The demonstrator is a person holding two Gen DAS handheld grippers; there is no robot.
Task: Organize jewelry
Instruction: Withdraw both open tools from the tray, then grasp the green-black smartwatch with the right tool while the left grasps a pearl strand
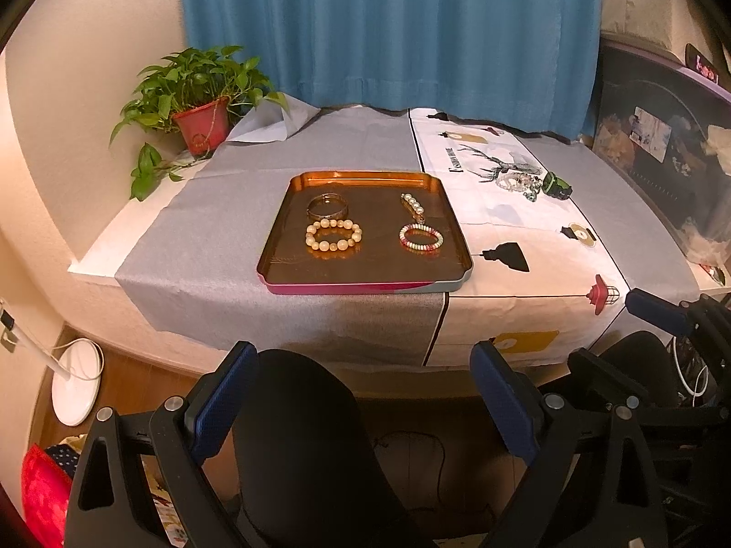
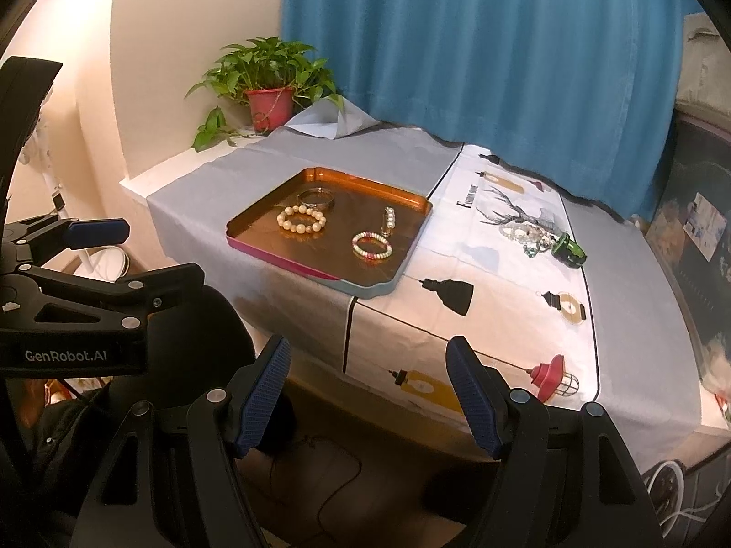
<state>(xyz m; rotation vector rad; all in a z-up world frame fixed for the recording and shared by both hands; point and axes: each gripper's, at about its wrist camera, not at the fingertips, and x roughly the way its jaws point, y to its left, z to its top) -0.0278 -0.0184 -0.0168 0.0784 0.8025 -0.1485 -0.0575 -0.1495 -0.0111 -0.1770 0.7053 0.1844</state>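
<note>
A copper tray [image 1: 292, 192] [image 2: 256, 214] sits on the table. In it lie a metal bangle [image 1: 327, 207] [image 2: 315, 197], a cream bead bracelet [image 1: 333, 236] [image 2: 301, 219], a pearl clip [image 1: 413, 206] [image 2: 389, 219] and a pink-and-white bead bracelet [image 1: 421, 237] [image 2: 371, 245]. A pile of loose jewelry [image 1: 518, 181] [image 2: 525, 234] lies right of the tray beside a dark green bangle [image 1: 557, 185] [image 2: 568, 249]. My left gripper [image 1: 365, 392] is open and empty, below the table's front edge. My right gripper [image 2: 368, 392] is open and empty, also in front of the table.
A potted plant [image 1: 201, 96] [image 2: 269, 82] stands at the back left corner. A blue curtain [image 1: 388, 27] hangs behind the table. A black chair back [image 1: 301, 434] is below the front edge. A white lamp base [image 1: 75, 383] stands on the floor at left.
</note>
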